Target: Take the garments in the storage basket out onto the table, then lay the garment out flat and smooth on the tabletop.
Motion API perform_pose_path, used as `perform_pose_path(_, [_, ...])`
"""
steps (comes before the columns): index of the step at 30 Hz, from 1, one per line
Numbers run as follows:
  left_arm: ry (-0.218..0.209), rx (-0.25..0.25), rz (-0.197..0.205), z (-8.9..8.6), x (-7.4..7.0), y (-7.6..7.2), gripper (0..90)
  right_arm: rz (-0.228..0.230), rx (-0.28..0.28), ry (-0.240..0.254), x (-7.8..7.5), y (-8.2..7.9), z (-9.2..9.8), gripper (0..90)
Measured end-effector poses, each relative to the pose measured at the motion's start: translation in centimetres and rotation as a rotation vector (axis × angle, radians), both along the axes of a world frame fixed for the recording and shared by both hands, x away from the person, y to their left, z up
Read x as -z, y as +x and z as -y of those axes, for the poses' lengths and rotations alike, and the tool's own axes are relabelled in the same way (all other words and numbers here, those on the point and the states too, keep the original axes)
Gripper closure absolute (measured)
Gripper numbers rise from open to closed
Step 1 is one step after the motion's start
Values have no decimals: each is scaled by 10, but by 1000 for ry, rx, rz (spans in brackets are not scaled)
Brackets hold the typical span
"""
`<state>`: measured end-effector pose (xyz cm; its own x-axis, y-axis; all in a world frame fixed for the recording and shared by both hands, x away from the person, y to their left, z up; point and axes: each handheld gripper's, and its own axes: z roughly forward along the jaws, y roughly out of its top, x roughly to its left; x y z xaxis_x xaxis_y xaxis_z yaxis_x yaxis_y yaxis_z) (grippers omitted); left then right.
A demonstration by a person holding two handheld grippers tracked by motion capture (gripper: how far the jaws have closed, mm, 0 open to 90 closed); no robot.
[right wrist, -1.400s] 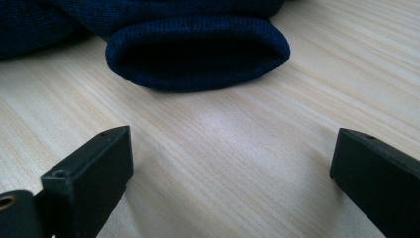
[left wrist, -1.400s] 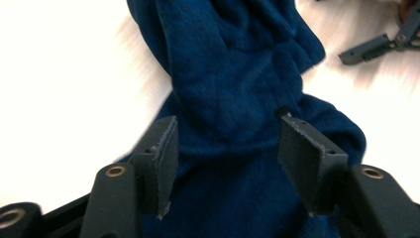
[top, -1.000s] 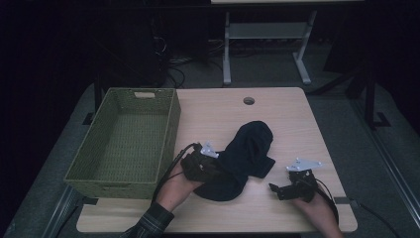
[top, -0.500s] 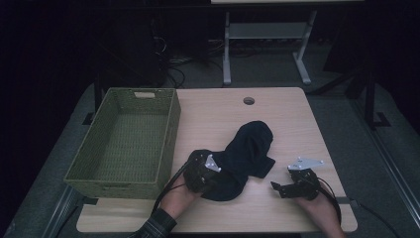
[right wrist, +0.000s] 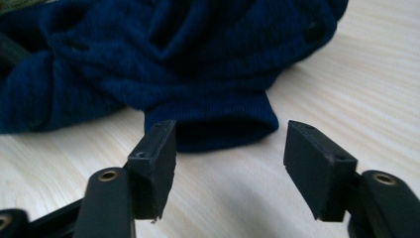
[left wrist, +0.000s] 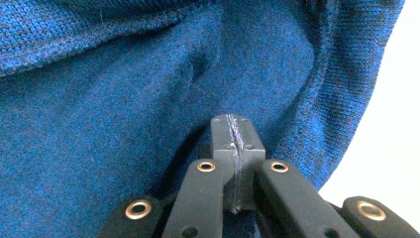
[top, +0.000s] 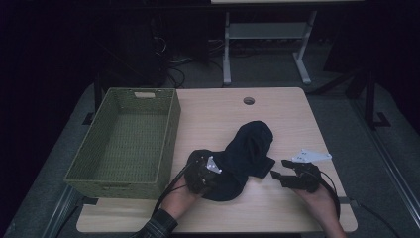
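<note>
A dark blue knitted garment (top: 247, 148) lies crumpled in the middle of the wooden table (top: 213, 114). My left gripper (top: 212, 172) is down on the garment's near left edge. In the left gripper view its jaws (left wrist: 236, 131) are shut on a thin fold of the blue knit (left wrist: 124, 99). My right gripper (top: 280, 168) hovers just right of the garment, pointing at it. Its jaws (right wrist: 230, 144) have just been closing and stand apart with nothing between them. A ribbed cuff (right wrist: 223, 124) lies on the table a little beyond its fingertips.
A green woven basket (top: 171, 134) stands along the table's left side, close to my left hand. A round cable hole (top: 248, 100) sits near the far edge. Bare tabletop lies at the far side and to the right of the garment.
My left gripper has come down onto the garment's near edge and shut on the cloth. My right gripper has risen a little and its jaws have narrowed.
</note>
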<state>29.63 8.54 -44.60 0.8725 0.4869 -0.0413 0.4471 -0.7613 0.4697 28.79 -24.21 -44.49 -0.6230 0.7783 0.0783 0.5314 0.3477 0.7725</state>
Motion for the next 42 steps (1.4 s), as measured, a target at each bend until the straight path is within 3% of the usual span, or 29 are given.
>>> perform_pose_path(7, [-5, -6, 0, 0, 0, 0, 897, 20, -22, 13, -15, 11, -13, 436])
perform_pose_path(14, [-21, -8, -19, -2, 1, 2, 896, 29, -49, 64, -28, 26, -23, 502])
perform_pose_path(19, [-17, -7, -18, -2, 0, 2, 897, 33, -51, 65, -30, 37, -30, 550])
perform_pose_path(22, [-15, -8, -14, -1, 0, 2, 897, 11, -47, 63, -29, 45, -32, 566])
perform_pose_path(25, [-13, -6, -12, -1, 0, 2, 897, 7, -59, 75, -29, 50, -34, 666])
perform_pose_path(30, [-15, -9, -25, -2, 0, 3, 897, 15, -58, 66, -32, 57, -39, 840])
perform_pose_path(42, [-14, -8, -14, -1, 0, 3, 897, 48, -86, 18, -64, 87, -61, 871])
